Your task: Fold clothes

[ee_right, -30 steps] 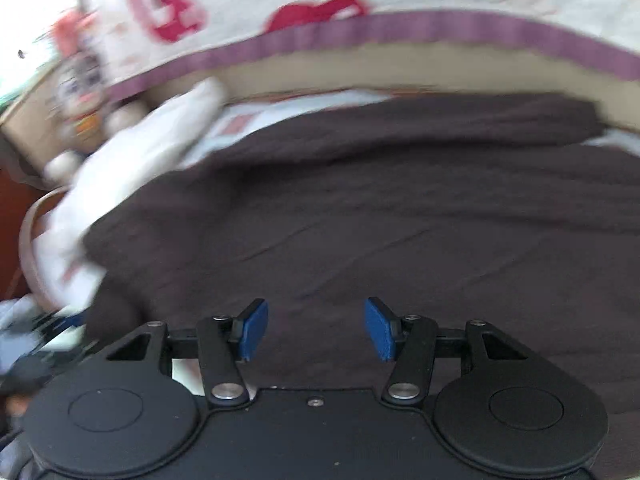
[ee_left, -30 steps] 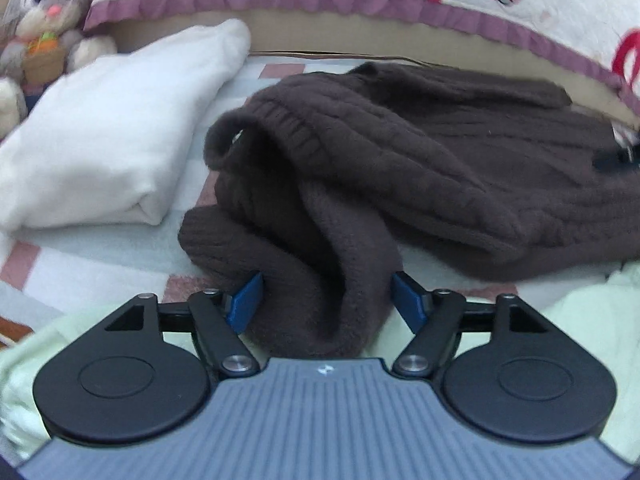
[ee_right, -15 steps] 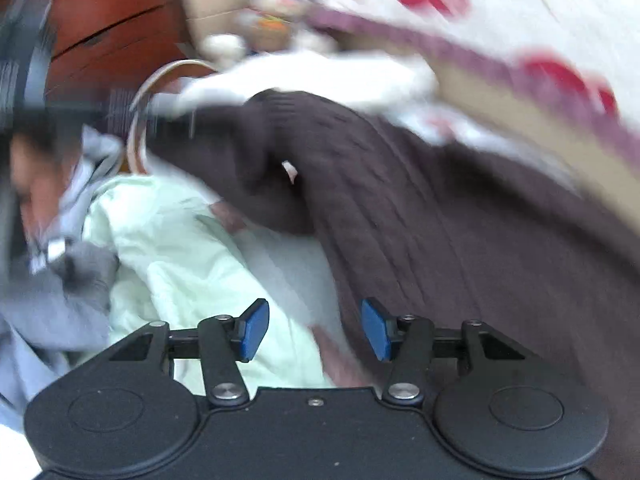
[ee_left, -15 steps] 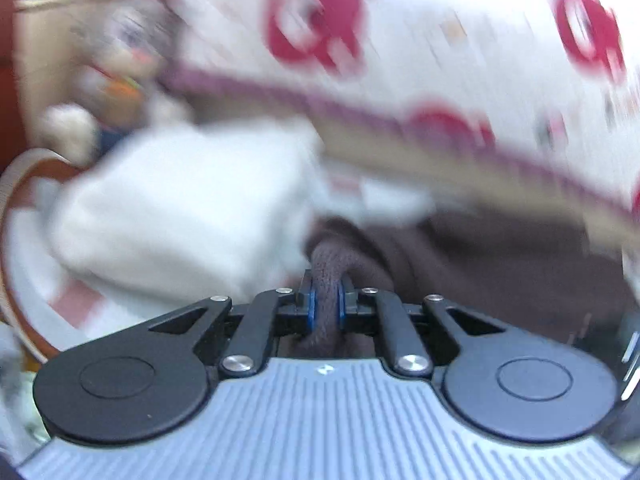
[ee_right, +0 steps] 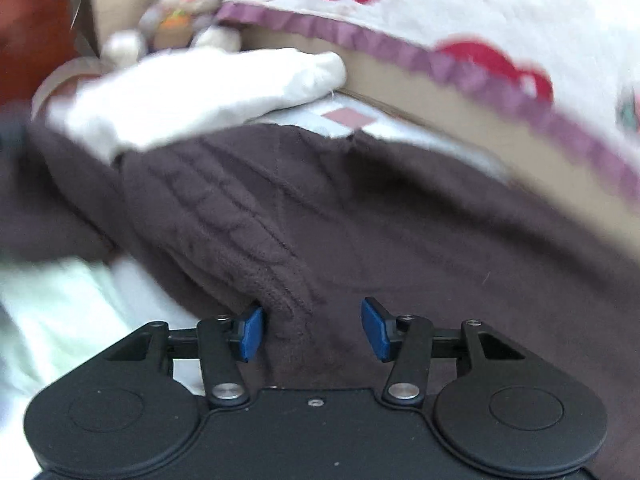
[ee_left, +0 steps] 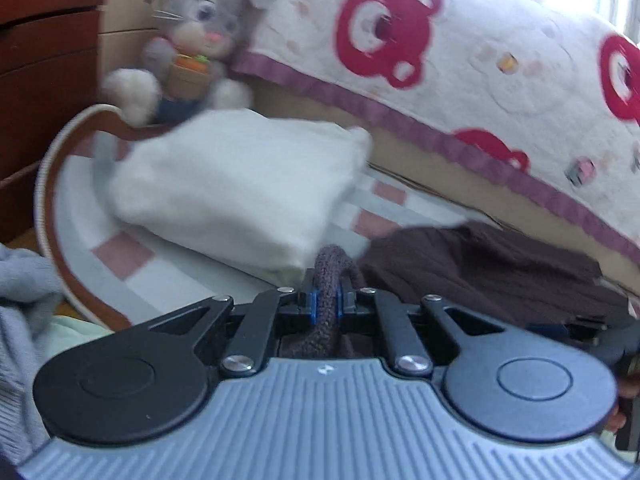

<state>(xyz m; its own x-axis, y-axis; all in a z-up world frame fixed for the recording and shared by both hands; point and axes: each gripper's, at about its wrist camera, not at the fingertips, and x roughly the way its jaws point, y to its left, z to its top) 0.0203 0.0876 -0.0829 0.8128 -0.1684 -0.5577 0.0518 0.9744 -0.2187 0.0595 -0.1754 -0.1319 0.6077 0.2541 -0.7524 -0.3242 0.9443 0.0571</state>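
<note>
A dark brown knitted sweater (ee_left: 492,268) lies on the checked bed cover. My left gripper (ee_left: 326,306) is shut on a rolled edge of the sweater and holds it lifted. In the right wrist view the sweater (ee_right: 360,216) fills the middle. My right gripper (ee_right: 312,330) is open, with a cable-knit fold of the sweater lying between its blue pads (ee_right: 252,332).
A folded white garment (ee_left: 236,184) lies on the bed to the left, also in the right wrist view (ee_right: 192,96). A plush rabbit (ee_left: 192,48) sits behind it. A quilt with red bears (ee_left: 460,76) hangs along the back. Pale green cloth (ee_right: 60,312) lies at left.
My left gripper closed on the sweater's edge and lifted it up and left. My right gripper swung across the sweater and now has a fold between its open pads.
</note>
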